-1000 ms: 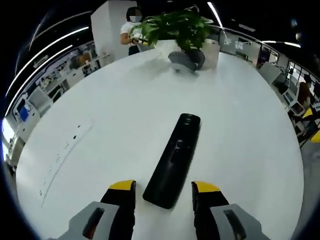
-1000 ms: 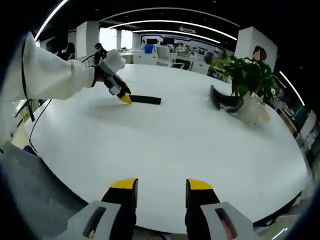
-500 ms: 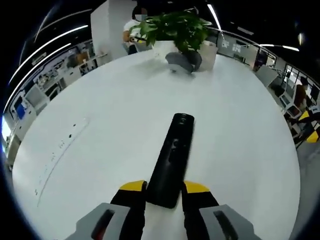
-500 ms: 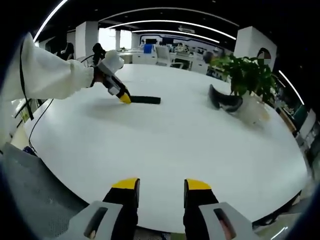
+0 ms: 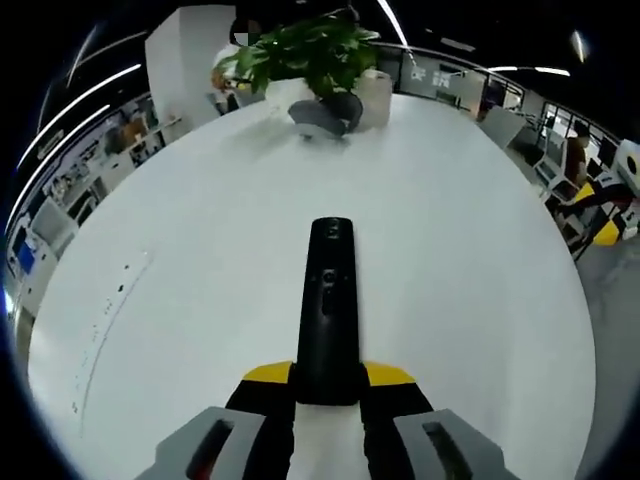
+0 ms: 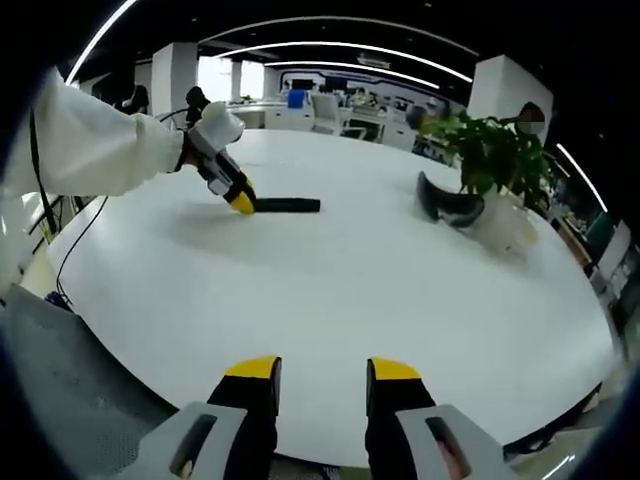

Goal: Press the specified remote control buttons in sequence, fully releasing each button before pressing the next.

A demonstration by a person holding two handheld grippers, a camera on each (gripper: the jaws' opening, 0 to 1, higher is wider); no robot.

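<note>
Black slim remote control (image 5: 326, 305) flat on white table (image 5: 200, 230), buttons up.

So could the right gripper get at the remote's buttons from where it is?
Probably yes: bare table lies between the right gripper and the remote, whose top face is uncovered; the left gripper grips just its near end.

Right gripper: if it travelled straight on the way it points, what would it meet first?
Probably nothing: beyond the open right gripper lies bare white table. The remote control sits off to the left, though depth is unclear.
</note>
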